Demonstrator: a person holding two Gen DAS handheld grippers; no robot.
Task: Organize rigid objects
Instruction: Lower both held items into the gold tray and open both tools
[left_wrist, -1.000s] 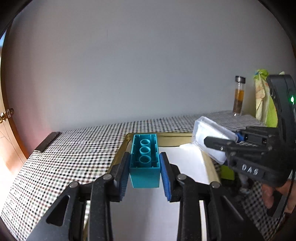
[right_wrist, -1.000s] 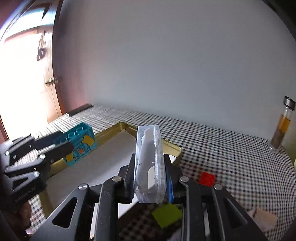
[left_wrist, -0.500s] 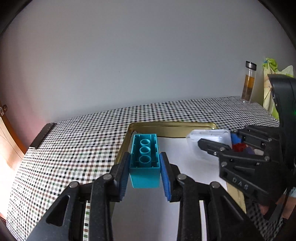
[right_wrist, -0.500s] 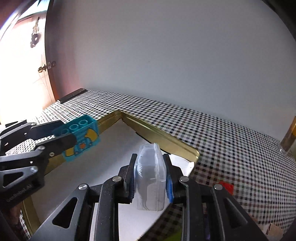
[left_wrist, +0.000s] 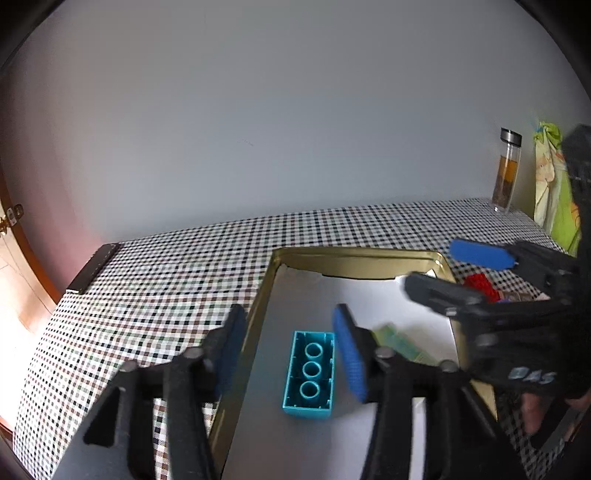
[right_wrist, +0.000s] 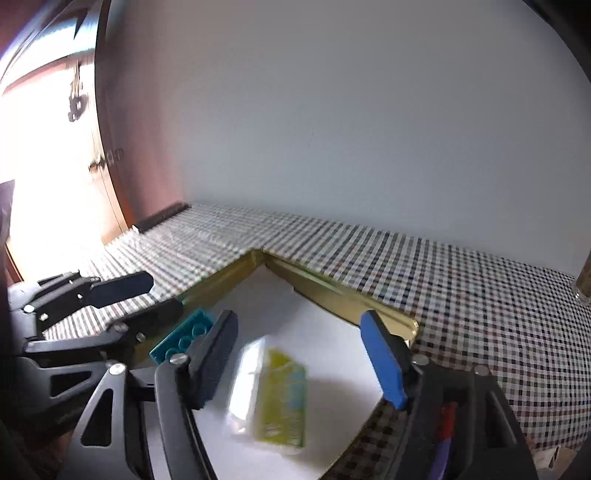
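A teal toy brick (left_wrist: 310, 374) lies studs-down on the white sheet in the gold-rimmed tray (left_wrist: 354, 254). My left gripper (left_wrist: 290, 350) hovers over it; its jaws are opening and the pads stand clear of the brick's sides. A clear plastic case (right_wrist: 273, 402) with a yellow-green insert lies blurred on the same sheet, between and below the fingers of my right gripper (right_wrist: 301, 358), whose jaws are opening too, with no pad on the case. The right wrist view shows the brick (right_wrist: 184, 341) beside the left gripper (right_wrist: 147, 299). The left wrist view shows the right gripper (left_wrist: 454, 271) over the tray's right side.
A checked cloth (left_wrist: 166, 295) covers the table. A bottle of amber liquid (left_wrist: 508, 171) stands at the back right, next to a green cloth (left_wrist: 554, 192). A red brick (left_wrist: 480, 286) lies right of the tray. A dark bar (left_wrist: 92, 269) lies at the table's far left edge.
Both grippers have let go: the teal brick and the clear case, held upright before, now lie on the tray's white sheet. Both sets of jaws stand wider.
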